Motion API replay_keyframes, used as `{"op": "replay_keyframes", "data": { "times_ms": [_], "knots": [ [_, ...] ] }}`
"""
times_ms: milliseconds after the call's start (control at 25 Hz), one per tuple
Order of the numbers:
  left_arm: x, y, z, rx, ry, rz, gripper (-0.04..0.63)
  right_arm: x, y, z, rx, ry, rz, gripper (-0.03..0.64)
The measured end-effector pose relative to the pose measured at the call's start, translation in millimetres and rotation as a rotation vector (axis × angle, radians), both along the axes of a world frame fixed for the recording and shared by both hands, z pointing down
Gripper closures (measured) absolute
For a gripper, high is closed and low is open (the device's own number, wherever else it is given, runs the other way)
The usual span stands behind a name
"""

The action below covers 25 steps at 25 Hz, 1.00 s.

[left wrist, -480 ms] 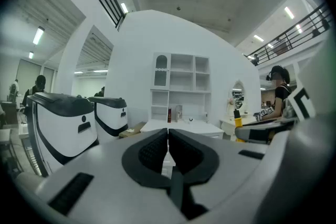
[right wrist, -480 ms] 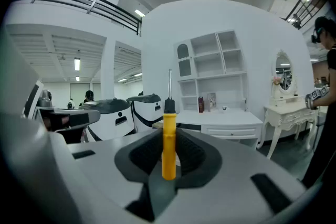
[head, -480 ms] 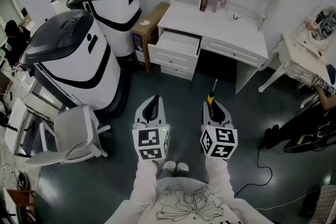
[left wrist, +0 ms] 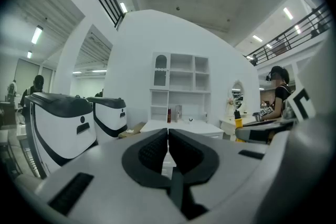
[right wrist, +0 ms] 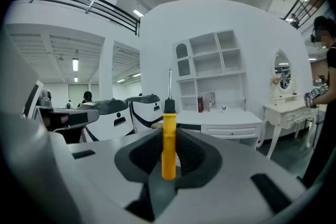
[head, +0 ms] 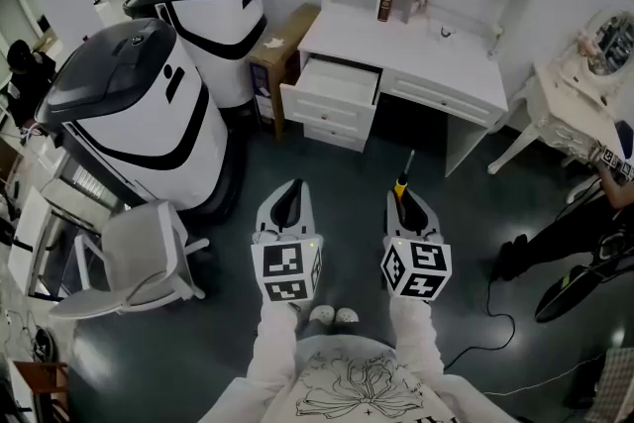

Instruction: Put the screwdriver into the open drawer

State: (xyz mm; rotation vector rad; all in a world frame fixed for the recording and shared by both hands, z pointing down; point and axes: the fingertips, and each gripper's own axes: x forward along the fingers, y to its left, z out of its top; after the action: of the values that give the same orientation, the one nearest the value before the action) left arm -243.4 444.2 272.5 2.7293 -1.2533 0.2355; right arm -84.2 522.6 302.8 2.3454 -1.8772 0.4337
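Observation:
The screwdriver [head: 400, 181] has a yellow handle, a black collar and a thin metal shaft that points forward. My right gripper [head: 400, 190] is shut on its handle, and in the right gripper view the screwdriver [right wrist: 168, 144] stands upright between the dark pads. My left gripper [head: 291, 194] is shut and holds nothing; its pads meet in the left gripper view [left wrist: 168, 148]. The open drawer [head: 335, 84] juts out from the left end of the white desk [head: 416, 50], some way ahead of both grippers.
Two large white-and-black machines [head: 149, 104] stand at the left, with a white chair [head: 139, 258] in front. A cardboard box [head: 282, 40] sits beside the desk. A white side table [head: 575, 104] and a person [head: 614, 188] are at the right, cables on the floor.
Both grippers have drifted very slightly forward and right; the screwdriver stays held. Something dark at the lower right has shifted.

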Motion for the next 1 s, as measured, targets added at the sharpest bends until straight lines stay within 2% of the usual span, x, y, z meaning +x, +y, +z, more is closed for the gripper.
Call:
{"op": "replay_keyframes", "data": {
  "times_ms": [600,1000],
  "knots": [
    [-11.7,-29.2,21.4,-0.021,-0.015,0.015,0.588,-19.8,-26.6,23.3,-0.024,-0.025,0.002,0.546],
    [18.9,-72.0,41.1,-0.053,-0.027,0.012,0.588,7.1,-72.2,39.0,-0.05,-0.031,-0.019,0.545]
  ]
}}
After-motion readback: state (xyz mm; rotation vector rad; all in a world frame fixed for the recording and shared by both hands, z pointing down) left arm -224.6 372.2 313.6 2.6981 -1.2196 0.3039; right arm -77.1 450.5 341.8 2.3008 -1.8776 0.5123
